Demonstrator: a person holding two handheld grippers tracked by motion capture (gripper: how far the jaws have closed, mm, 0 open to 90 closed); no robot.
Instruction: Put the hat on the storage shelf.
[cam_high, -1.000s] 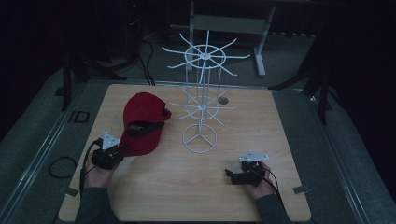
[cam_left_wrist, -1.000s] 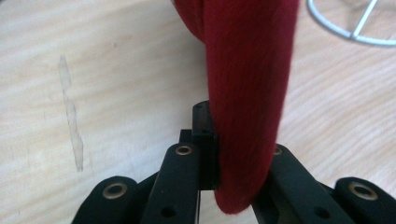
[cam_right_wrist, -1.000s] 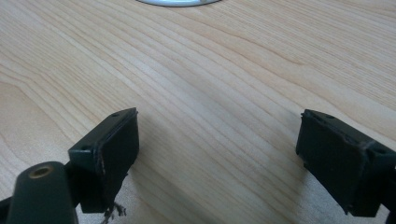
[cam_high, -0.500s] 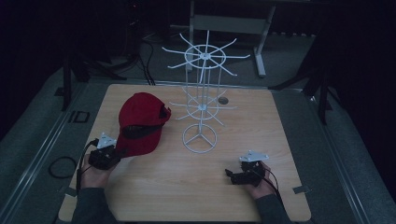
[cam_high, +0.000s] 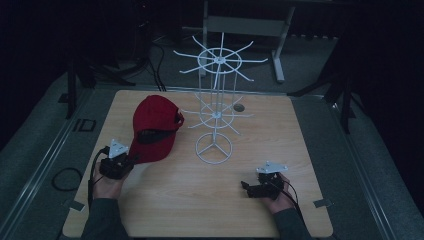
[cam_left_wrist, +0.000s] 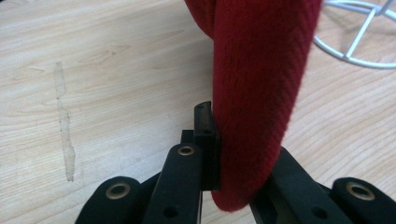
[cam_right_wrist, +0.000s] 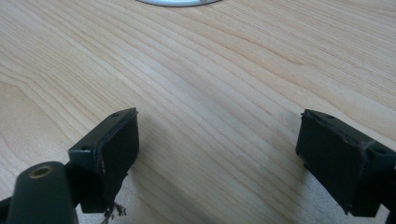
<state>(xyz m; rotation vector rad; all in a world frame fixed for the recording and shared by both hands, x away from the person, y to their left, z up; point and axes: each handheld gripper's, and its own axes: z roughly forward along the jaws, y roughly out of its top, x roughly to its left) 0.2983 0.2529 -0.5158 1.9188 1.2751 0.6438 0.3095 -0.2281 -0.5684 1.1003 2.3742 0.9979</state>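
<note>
With our left tool (cam_high: 131, 161) clenched on just the red cap's (cam_high: 156, 127) brim and our right tool (cam_high: 246, 186) released, the cap may slip or snag the wire rack (cam_high: 215, 112).

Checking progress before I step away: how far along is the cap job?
Done: the left gripper is shut on the brim of the red cap. In hand: the cap, its far edge near the table. Left, probably: hanging it on the white wire rack, whose arms are bare. The right gripper rests open.

We're pretty sure it's a lab: lone wooden table (cam_high: 300, 150) on grey floor (cam_high: 380, 165), dark surroundings, loose cables (cam_high: 155, 65) behind.
</note>
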